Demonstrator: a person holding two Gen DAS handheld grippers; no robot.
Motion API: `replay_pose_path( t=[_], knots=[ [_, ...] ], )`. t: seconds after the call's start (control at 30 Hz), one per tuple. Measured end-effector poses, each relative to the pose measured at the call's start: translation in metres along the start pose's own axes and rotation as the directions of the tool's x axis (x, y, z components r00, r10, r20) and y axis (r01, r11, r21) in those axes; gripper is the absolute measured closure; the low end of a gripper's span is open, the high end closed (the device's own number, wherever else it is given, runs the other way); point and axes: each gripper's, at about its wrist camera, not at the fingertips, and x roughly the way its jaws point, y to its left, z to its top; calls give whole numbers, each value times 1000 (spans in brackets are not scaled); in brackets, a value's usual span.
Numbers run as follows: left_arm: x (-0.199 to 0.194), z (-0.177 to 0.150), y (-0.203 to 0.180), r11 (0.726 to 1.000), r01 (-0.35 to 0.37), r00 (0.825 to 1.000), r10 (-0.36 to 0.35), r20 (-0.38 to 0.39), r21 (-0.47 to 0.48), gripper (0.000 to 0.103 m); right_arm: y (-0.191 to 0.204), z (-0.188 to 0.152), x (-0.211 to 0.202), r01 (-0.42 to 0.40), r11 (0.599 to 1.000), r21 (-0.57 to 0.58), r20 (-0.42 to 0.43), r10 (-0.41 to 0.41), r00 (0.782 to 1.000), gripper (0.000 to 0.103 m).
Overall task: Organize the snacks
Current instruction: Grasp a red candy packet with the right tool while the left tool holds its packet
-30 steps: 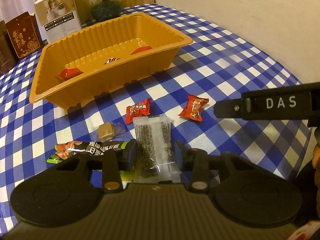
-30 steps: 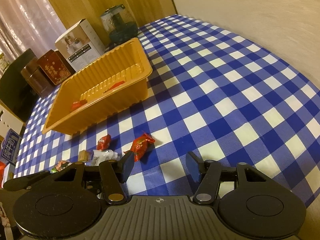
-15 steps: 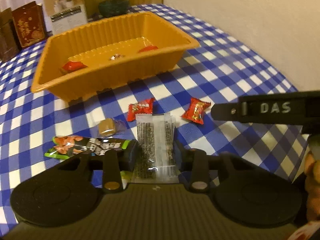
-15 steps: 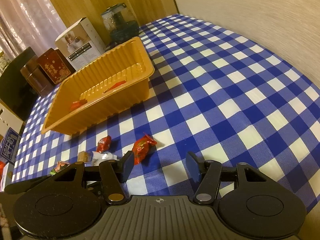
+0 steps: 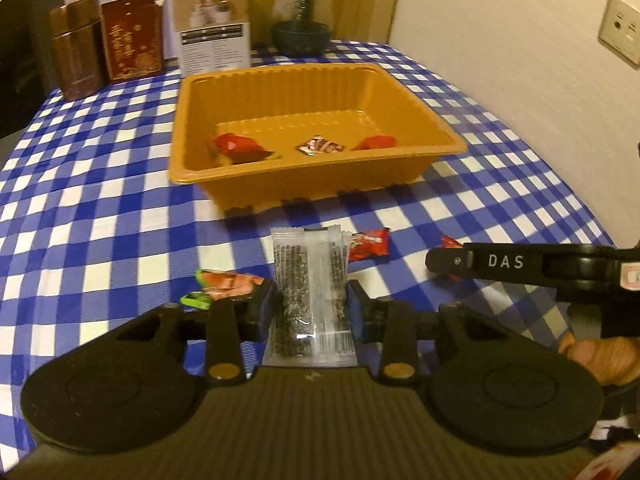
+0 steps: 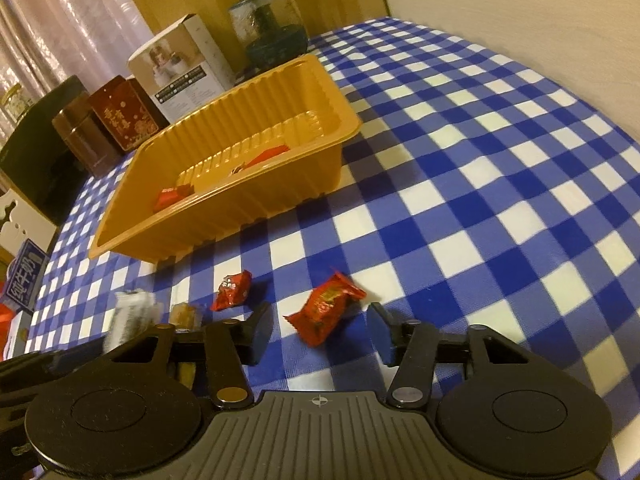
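Lifted off cloth: clear sachet (image 5: pixel 310 292) pinched in left tongs (image 5: pixel 312 312); right tongs (image 6: pixel 320 334) spread.

Matte black two-finger left gripper (image 5: pixel 314 312) with round brass pivot screws; black right gripper (image 6: pixel 320 334), side lettered "DAS".

One orange tray (image 5: pixel 320 168) holds three wrapped candies (image 5: pixel 236 146). On the bench ahead of the claws lie two red candies (image 6: pixel 326 306), one caramel (image 6: pixel 185 315), one green-edged packet (image 5: pixel 224 286), one clear sachet (image 5: pixel 310 292).
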Motion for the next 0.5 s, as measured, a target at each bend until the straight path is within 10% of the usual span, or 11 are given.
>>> replay_pose_path(
  t=[0.5],
  knots=[
    [-2,-5,9,999,1,1000,-1,-9,-32,69,29,-10,19,131,954,-270,39,-125,991,79]
  ],
)
